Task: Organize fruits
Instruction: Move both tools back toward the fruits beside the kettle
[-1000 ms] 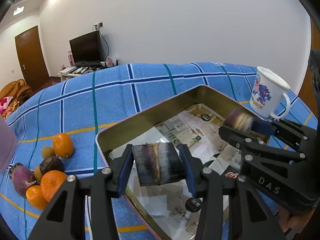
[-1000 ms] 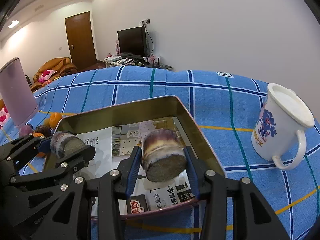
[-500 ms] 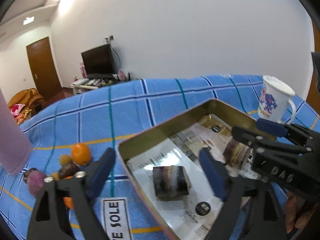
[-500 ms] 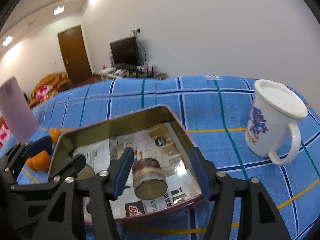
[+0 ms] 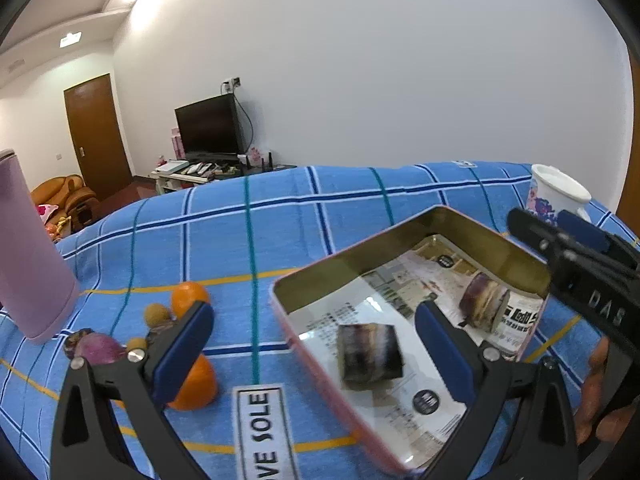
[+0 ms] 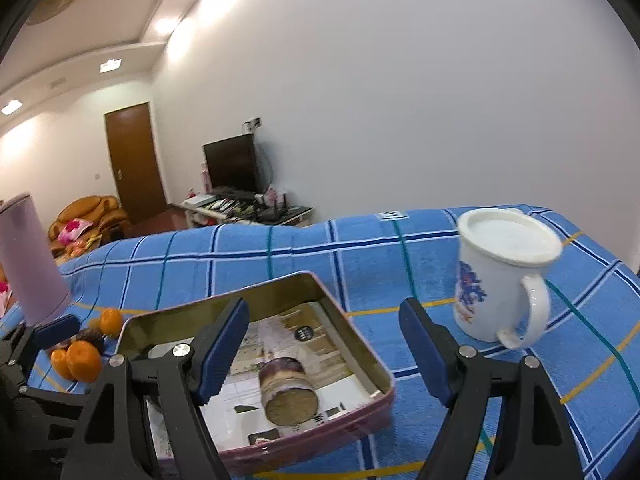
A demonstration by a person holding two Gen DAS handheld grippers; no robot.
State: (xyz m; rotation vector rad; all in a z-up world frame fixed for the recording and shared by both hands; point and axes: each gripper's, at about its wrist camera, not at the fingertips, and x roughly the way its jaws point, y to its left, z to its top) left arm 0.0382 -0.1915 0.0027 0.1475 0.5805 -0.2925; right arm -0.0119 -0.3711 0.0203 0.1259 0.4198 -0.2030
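Observation:
Two purple-brown cut cane pieces lie on the printed paper lining a gold metal tin (image 5: 352, 256). One piece (image 5: 370, 354) rests in front of my left gripper (image 5: 312, 344). Its jaws are opening wide and touch nothing. The other piece (image 6: 286, 386) lies on its side below my right gripper (image 6: 324, 348), whose jaws are also opening, clear of it. In the left wrist view that second piece (image 5: 482, 306) sits near the tin's right wall, under the right gripper (image 5: 580, 248). Oranges (image 5: 190, 298) and a purple fruit (image 5: 94, 346) lie left of the tin.
A white lidded mug (image 6: 500, 280) stands right of the tin on the blue checked cloth (image 5: 248, 232). A tall pink tumbler (image 5: 28, 260) stands at the far left beside the fruit pile. A hand shows at the lower right of the left wrist view.
Both grippers let go of their cane pieces, which now lie in the tin. Both sets of jaws spread apart, and both grippers drew back and up from the tin.

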